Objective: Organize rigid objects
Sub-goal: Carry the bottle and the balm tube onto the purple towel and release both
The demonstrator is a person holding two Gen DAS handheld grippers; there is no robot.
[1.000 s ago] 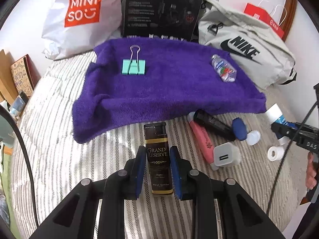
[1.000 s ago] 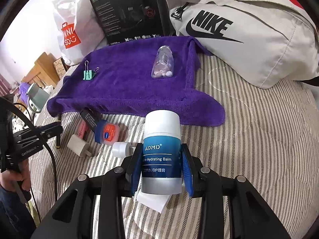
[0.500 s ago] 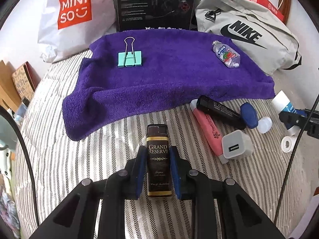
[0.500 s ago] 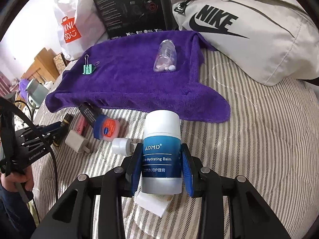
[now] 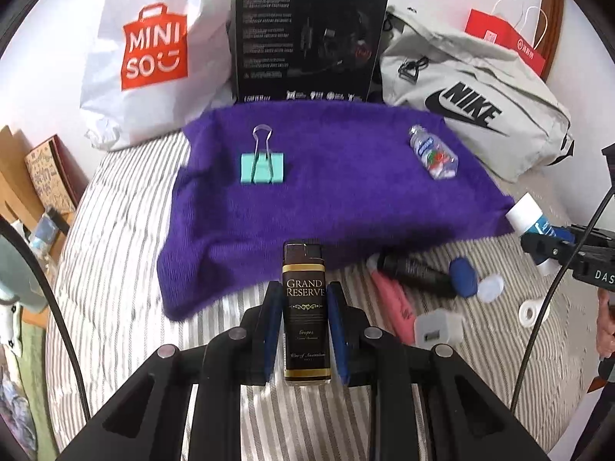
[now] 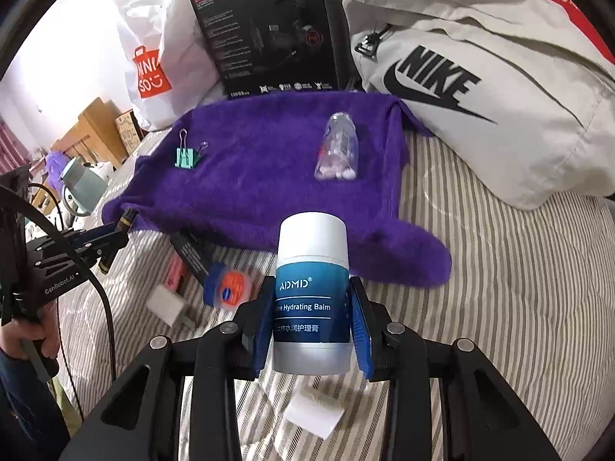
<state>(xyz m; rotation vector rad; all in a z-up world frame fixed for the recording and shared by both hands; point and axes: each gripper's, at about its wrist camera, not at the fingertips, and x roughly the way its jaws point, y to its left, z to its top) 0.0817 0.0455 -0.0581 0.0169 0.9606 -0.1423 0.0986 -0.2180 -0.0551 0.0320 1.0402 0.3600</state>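
Nearest the left wrist camera, the left gripper pinches a slim dark bottle labelled "Grand Reserve" between its blue pads, the bottle lying along the fingers with its cap pointing at the near edge of the purple towel. In the right wrist view the right gripper clamps a white-and-blue balm stick marked "ADMD", cap forward, above the striped bedcover; a small white paper slip lies on the cover below it. Just beyond the left gripper and to its right, loose items sit on the stripes by the towel's front edge: a white charger plug, a pink tube, a black tube lying across it, a small blue jar and a pale round lid beside it, with a little white tape roll further right. The same view catches the right gripper at its right edge, holding the balm stick over the towel's corner. Out on the towel, a mint green binder clip rests toward the left and a clear bottle of pills lies on its side toward the right, well apart. Behind the towel stand a white Miniso bag, a black headset box and a grey Nike bag, with a red paper bag behind that.
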